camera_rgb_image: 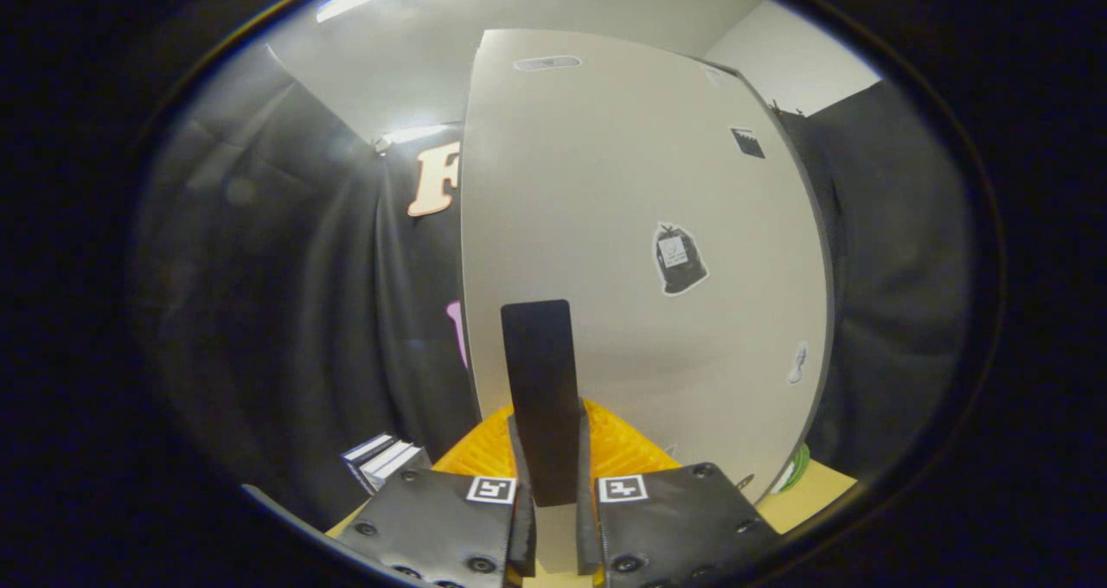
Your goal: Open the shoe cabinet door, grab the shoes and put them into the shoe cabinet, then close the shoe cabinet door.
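Tongs point(553, 484) clamped on the dark handle point(540, 398) of the shoe cabinet door point(640, 251) — opening seemingly just underway; shoes and closing remain.

I can read no words anywhere. The cabinet door point(640, 225) ahead of me carries a few stickers, their print too small to make out, and my gripper point(556, 484), clamped on the dark handle point(540, 398), wears two square coded markers.
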`<action>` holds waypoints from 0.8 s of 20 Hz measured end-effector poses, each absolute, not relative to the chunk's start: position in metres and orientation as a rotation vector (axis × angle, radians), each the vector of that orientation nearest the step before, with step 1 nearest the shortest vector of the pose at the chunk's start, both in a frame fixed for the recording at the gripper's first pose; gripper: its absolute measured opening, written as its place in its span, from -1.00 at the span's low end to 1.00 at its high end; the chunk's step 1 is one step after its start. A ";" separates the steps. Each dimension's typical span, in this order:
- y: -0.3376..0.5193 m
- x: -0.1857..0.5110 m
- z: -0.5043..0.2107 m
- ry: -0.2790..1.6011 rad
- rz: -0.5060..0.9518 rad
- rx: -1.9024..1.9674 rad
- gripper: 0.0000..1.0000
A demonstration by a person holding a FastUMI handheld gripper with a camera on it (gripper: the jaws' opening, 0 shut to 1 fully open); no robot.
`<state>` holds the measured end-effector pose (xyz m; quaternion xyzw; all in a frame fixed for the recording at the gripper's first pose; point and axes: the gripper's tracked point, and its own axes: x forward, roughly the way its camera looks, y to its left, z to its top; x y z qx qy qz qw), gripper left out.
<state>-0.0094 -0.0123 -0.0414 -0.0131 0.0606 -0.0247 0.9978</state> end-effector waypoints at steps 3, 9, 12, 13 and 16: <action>-0.021 -0.031 -0.036 0.126 -0.036 -0.024 -0.60; -0.047 -0.074 -0.022 0.133 -0.020 -0.037 -0.60; -0.063 -0.093 -0.016 0.138 -0.027 -0.041 -0.60; -0.070 -0.101 -0.013 0.140 -0.035 -0.036 -0.60; -0.089 -0.119 -0.006 0.134 -0.060 -0.022 -0.61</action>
